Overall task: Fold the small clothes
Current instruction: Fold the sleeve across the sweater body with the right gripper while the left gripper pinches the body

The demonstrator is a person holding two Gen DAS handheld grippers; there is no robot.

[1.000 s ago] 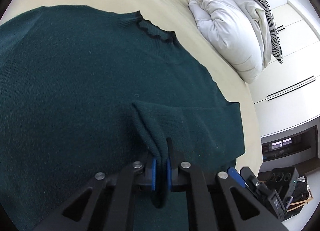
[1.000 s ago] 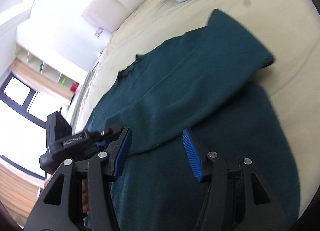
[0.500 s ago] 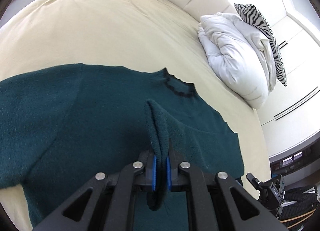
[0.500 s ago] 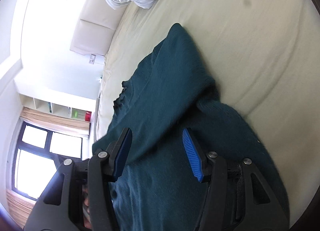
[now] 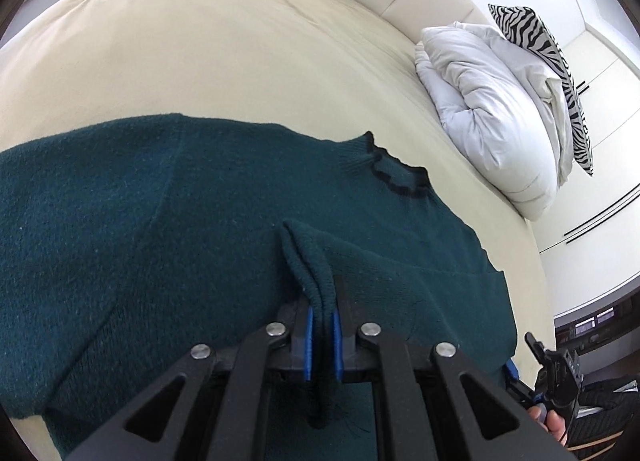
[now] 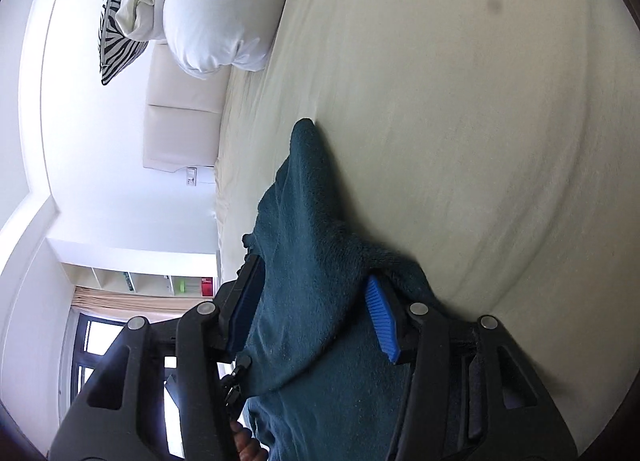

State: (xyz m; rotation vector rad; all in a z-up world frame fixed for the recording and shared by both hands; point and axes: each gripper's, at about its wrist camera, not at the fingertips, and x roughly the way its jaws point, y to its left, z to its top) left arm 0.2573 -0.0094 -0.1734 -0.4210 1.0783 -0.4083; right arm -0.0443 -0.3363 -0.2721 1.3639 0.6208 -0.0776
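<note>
The left gripper point(image 5: 321, 335) has its fingers clamped on a doubled fold of the dark green sweater point(image 5: 168, 229), which lies spread on the cream bed point(image 5: 200, 41) ahead of them; the fold's lower end hangs hidden behind the fingers. The right gripper point(image 6: 316, 313) has just been narrowing, its fingers straddling a raised ridge of sweater, and whether they touch it is hard to tell.
</note>
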